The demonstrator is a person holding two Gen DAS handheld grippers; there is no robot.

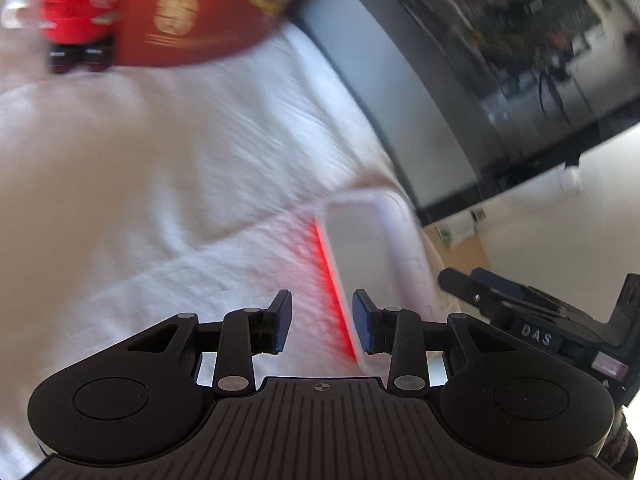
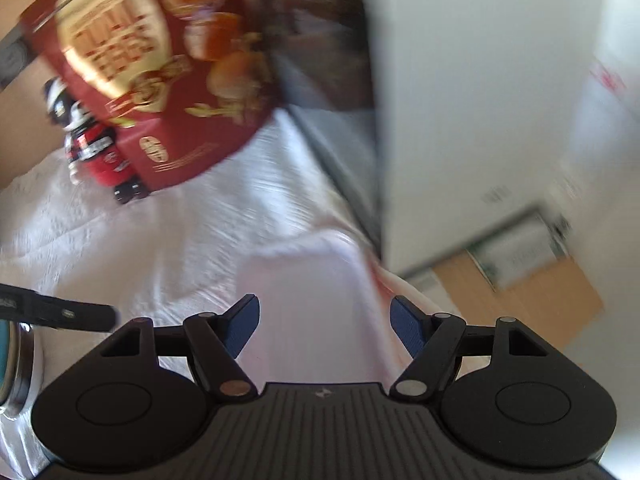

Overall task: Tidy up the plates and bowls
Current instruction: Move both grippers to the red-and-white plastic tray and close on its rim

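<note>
Left gripper (image 1: 322,322), jaws apart, nothing between, beside white rectangular dish (image 1: 362,240), empty, on white tablecloth (image 1: 160,168); right gripper (image 2: 324,326), jaws apart over that dish (image 2: 304,280); red box (image 2: 160,72), lettering blurred.

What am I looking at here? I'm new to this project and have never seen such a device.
These are two handheld grippers, each with a camera looking along its two blue-padded fingers; a person carries one in each hand. One picture is from the left gripper, the other from the right gripper. Both are blurred. Both look down on a table under a white cloth. On it lies a white rectangular dish near the table's edge, and farther back a red box with gold print and a small red and black figure. Both grippers are open and hold nothing.
</note>
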